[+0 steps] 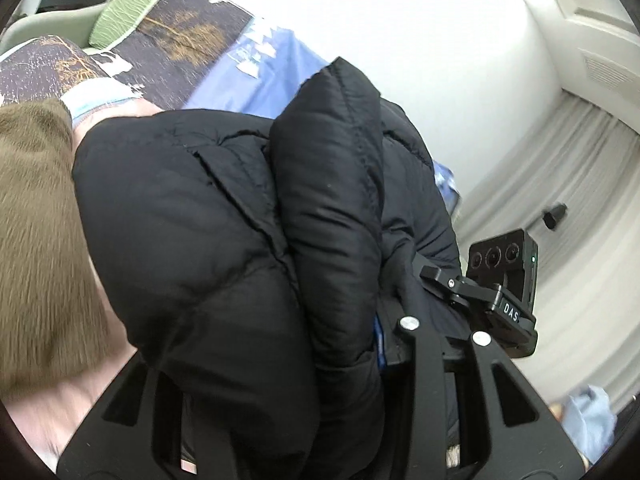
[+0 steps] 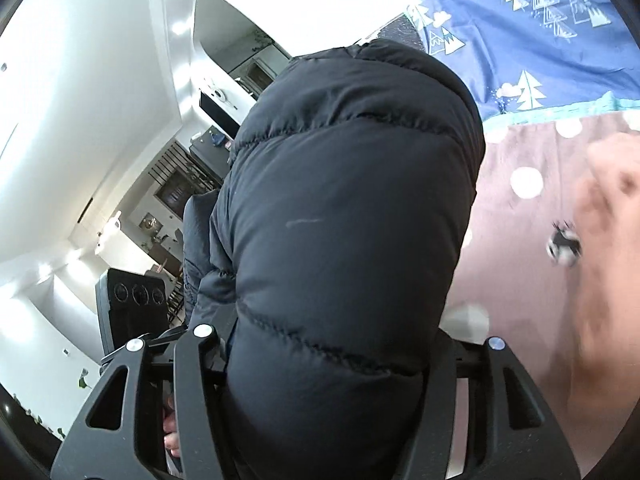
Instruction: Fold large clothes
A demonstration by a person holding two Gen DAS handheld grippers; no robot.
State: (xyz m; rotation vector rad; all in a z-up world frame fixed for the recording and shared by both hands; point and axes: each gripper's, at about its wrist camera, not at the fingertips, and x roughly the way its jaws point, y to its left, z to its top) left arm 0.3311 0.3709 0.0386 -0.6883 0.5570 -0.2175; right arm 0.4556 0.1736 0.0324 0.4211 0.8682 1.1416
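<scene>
We see the black puffer jacket (image 1: 224, 240) bunched thick between the fingers of the left gripper (image 1: 320, 380); its quilted bulk fills the frame centre and hides both fingertips, so we read the left gripper as clamped on the jacket, with a padded fold standing up from 6 o'clock toward 12 o'clock. At 3 o'clock of that fold, the other gripper's camera module (image 1: 504, 268) sits just beside the jacket's edge. At 9 o'clock lies a brown furry fabric (image 1: 36, 240), touching the jacket. Behind, from 10 to 12 o'clock, we note a printed bedspread (image 1: 260, 80) in dark and blue panels, and a green pillow (image 1: 128, 12) at 11 o'clock. White curtains (image 1: 560, 200) hang at 3 o'clock. In the right wrist view the same jacket (image 2: 344, 220) swells between the fingers of the right gripper (image 2: 332, 400), again covering the tips; the jaws stand apart around a thick wad of padding, holding it. At 1 o'clock is the blue bedspread with tree print (image 2: 540, 40); at 3 o'clock a mauve polka-dot sheet (image 2: 520, 208), with a blurred pale shape at the far right that we cannot identify. A kitchen interior shows at 9 o'clock, well apart.
</scene>
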